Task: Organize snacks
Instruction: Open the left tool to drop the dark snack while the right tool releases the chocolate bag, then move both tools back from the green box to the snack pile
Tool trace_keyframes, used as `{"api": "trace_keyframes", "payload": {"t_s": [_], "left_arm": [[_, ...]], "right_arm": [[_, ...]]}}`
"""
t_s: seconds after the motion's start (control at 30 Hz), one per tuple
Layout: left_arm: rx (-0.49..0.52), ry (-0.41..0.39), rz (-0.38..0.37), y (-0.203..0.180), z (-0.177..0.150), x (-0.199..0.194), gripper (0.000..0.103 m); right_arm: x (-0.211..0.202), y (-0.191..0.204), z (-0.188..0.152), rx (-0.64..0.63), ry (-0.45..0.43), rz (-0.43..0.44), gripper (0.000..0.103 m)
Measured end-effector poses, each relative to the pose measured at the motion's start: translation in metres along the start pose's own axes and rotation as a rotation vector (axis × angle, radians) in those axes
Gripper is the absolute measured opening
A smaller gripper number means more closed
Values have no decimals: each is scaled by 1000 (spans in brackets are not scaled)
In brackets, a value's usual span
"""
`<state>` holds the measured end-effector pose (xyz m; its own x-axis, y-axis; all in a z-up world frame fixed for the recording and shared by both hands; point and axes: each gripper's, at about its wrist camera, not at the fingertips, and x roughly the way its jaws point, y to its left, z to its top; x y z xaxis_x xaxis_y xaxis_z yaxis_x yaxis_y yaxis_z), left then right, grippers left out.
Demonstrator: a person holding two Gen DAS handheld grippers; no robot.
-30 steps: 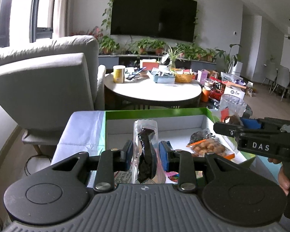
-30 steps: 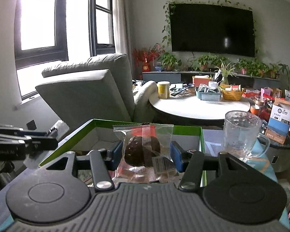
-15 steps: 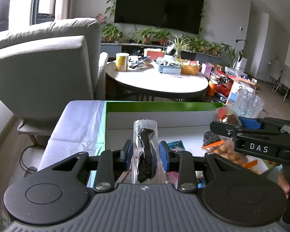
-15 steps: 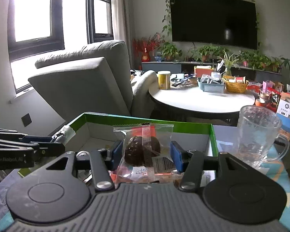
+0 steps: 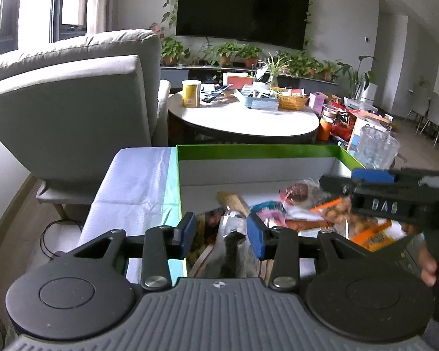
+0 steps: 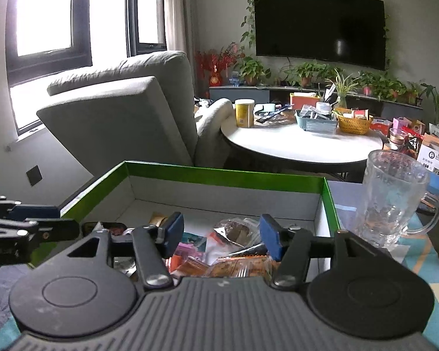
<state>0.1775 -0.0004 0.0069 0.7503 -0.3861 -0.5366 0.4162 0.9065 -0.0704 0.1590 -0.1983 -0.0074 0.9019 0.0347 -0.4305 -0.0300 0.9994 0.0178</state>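
Left gripper: jaws part open and have just been opening. A clear packet with a dark snack sits low between the blue pads, blurred; neither pad presses on it, so it looks let go. It lies at the near left corner of the green-rimmed box, on other wrappers.

Right gripper: jaws wider, empty. The pads hang just above the heap in the box. Directly beyond them lies a clear packet with a round dark cake, touching nothing of the gripper.

Left wrist view only: the right gripper seen side-on, reaching in over the right half of the box, with the fingers of the person's hand on its grip. Under it, an orange-edged bag of brown nuggets, a pink and teal wrapper, and a tan packet nearer the box's middle. A pale cloth covers the table left of the box.

Right wrist view only: the left gripper entering from the left edge over the box's left wall. A ribbed glass mug stands just outside the box's right wall, clear here, half hidden in the other view.

Both views: grey armchair behind the box, round white table with a yellow canister and a wicker basket, wall television above a row of potted plants.
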Motion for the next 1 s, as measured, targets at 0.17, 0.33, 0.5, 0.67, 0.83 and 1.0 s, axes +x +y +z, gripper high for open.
{"api": "trace_keyframes", "payload": {"t_s": [0.17, 0.33, 0.5, 0.67, 0.83, 1.0], "left_arm": [[-12, 4, -1, 12, -17, -28, 37], [-1, 36, -46, 20, -39, -46, 37], [119, 127, -197, 12, -63, -56, 42], [305, 151, -206, -8, -85, -61, 42], [364, 158, -218, -8, -81, -53, 42], [475, 176, -259, -5, -73, -37, 43]], "right_arm": [[-24, 5, 2, -7, -44, 9, 53], [-48, 12, -2, -35, -69, 16, 53], [-71, 19, -10, -52, -61, 66, 53], [-78, 32, -21, -90, -31, 81, 53], [-72, 40, -29, -84, 37, 117, 53], [-66, 54, -41, -85, 97, 125, 53]]}}
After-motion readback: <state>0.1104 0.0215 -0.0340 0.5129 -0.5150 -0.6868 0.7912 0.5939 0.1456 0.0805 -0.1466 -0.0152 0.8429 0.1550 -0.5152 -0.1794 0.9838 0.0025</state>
